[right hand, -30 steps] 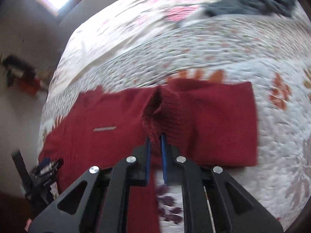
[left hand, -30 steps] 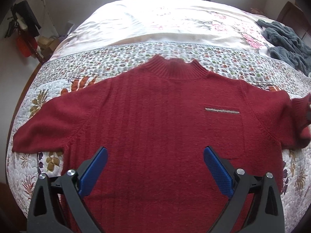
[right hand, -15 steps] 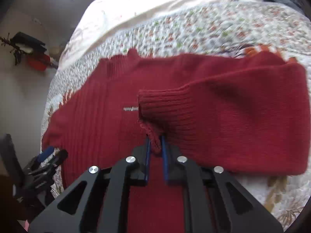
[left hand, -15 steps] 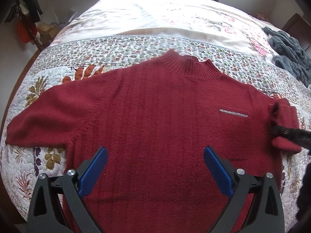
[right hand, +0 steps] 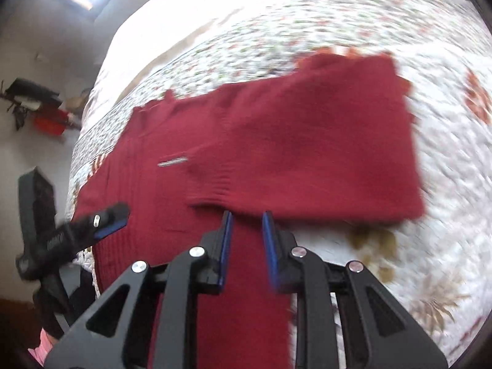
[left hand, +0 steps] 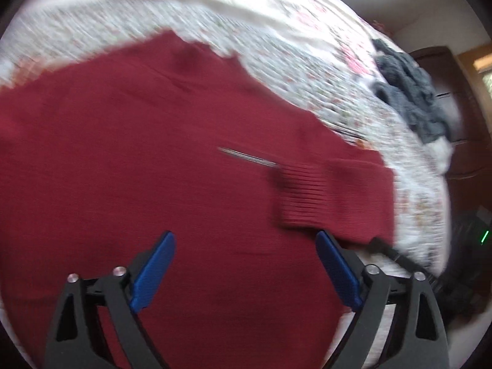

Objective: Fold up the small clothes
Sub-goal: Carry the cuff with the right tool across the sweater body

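On floral quilted bedspread (right hand: 446,61): dark red knit sweater (left hand: 138,153), sleeve cuff (left hand: 295,196) folded inward | left gripper (left hand: 246,270) spread wide, empty | right gripper (right hand: 246,240) narrowly parted, empty | writing unreadable

Bare floral quilt (right hand: 446,169) right of red sweater (right hand: 276,153); grey clothes heap (left hand: 409,92) far off.

Red knit sweater (left hand: 153,160), mock neck, ribbed cuffs, thin pale strip across chest (left hand: 246,156). Lies flat, front up, on quilted floral bedspread (right hand: 353,24), collar toward far side of bed. One sleeve (right hand: 307,153) folded inward across body, ribbed cuff (left hand: 299,198) resting on chest just beside strip. Both views motion-blurred; other sleeve out of frame.
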Tool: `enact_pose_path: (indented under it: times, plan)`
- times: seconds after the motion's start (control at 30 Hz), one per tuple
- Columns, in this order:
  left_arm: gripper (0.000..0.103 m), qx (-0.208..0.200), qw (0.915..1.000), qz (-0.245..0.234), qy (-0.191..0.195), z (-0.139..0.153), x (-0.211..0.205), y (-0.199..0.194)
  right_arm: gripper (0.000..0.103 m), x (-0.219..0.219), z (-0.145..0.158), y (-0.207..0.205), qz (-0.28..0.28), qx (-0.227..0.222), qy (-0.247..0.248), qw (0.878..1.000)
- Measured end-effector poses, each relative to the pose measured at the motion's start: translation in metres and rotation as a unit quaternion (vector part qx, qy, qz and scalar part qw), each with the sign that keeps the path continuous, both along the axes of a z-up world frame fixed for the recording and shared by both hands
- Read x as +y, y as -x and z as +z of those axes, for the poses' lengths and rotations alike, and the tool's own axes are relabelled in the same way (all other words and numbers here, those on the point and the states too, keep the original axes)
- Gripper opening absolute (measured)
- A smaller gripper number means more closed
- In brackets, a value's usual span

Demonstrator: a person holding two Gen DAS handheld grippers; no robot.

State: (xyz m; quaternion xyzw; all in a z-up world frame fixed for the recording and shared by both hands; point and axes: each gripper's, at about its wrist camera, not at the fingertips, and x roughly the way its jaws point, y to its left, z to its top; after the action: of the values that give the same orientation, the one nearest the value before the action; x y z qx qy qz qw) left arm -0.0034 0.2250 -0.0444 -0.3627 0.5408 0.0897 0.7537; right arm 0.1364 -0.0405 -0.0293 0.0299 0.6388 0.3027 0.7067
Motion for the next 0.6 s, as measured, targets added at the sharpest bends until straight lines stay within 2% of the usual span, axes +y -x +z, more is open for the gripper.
enact_pose_path:
  times: [0.23, 0.3, 0.37, 0.4, 0.43, 0.53, 0.6]
  plan:
    - [0.075, 0.02, 0.9938, 0.002, 0.109, -0.049, -0.028, -0.054, 0.021, -0.054, -0.01, 0.005, -0.044, 0.001, 0.007, 0.999]
    - [0.073, 0.028, 0.9933, 0.005, 0.112, -0.054, -0.031, -0.062, 0.021, -0.063, -0.011, 0.005, -0.049, -0.001, 0.007, 0.999]
    - [0.06, 0.034, 0.9945, 0.004, 0.099, -0.056, -0.034, -0.069, 0.021, -0.07, -0.012, 0.003, -0.052, -0.004, 0.008, 0.999]
    - [0.045, 0.036, 0.9951, 0.003, 0.092, -0.056, -0.034, -0.07, 0.021, -0.073, -0.012, 0.002, -0.055, -0.006, 0.01, 0.998]
    - [0.036, 0.042, 0.996, 0.006, 0.079, -0.055, -0.034, -0.071, 0.021, -0.076, -0.012, 0.002, -0.057, -0.007, 0.01, 0.998]
    - [0.022, 0.041, 0.9968, 0.021, 0.065, -0.051, -0.033, -0.069, 0.021, -0.083, -0.013, -0.001, -0.061, -0.007, 0.012, 0.998]
    - [0.016, 0.031, 0.9979, 0.025, 0.051, -0.043, -0.032, -0.068, 0.021, -0.087, -0.013, -0.002, -0.062, -0.01, 0.018, 0.998]
